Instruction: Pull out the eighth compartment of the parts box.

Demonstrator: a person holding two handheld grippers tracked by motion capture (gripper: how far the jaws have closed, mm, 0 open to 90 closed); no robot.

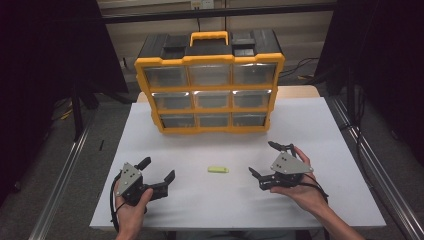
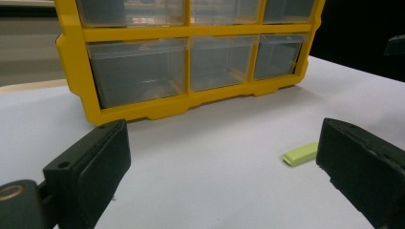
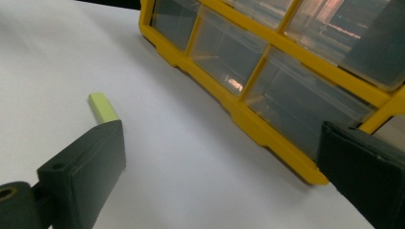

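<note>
Two hand-held grippers (left [image 1: 159, 169], right [image 1: 264, 158]) gape beside eraser [image 1: 218, 169].

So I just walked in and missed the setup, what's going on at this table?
A person holds the left gripper and the right gripper above a white table, both open and holding nothing. A small pale green block lies between them, untouched. Behind it stands a yellow drawer organizer, all its clear drawers closed.

A white table [image 1: 320, 130] is carrying a yellow drawer cabinet [image 1: 210, 75] standing at its far edge; a small pale-green block [image 1: 218, 169] is lying flat nearer the front
</note>
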